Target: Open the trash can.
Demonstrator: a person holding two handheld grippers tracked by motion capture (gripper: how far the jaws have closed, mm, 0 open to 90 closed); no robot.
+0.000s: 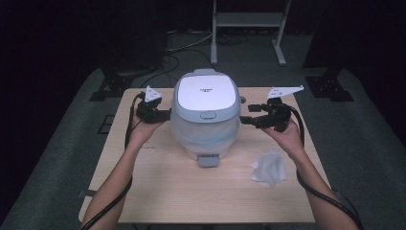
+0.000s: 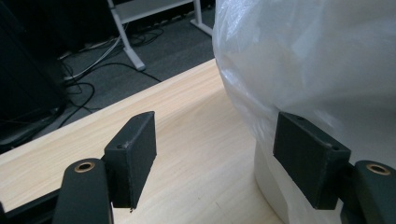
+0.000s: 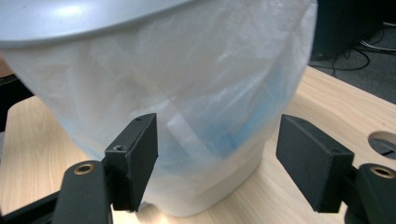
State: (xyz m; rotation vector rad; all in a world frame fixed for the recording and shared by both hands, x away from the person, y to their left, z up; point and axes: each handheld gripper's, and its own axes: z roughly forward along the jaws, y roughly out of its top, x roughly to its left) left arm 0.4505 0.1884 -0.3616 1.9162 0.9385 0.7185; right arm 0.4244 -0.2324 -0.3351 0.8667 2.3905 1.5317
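Bin with a white liner at the table's middle, a gripper on each side.

High view: the pedal bin (image 1: 206,117) has a pale grey lid; left gripper (image 1: 165,115) and right gripper (image 1: 244,120) flank it, a crumpled tissue (image 1: 269,167) near right. Left gripper view: jaws wide, one pad (image 2: 310,156) against the white liner (image 2: 317,60). Right gripper view: jaws wide, blue showing through the film.

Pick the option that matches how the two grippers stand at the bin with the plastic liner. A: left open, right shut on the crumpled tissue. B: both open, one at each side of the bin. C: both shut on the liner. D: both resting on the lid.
B: the left gripper and the right gripper sit at opposite sides of the bin, and each gripper view shows the jaws spread wide with nothing clamped between them.
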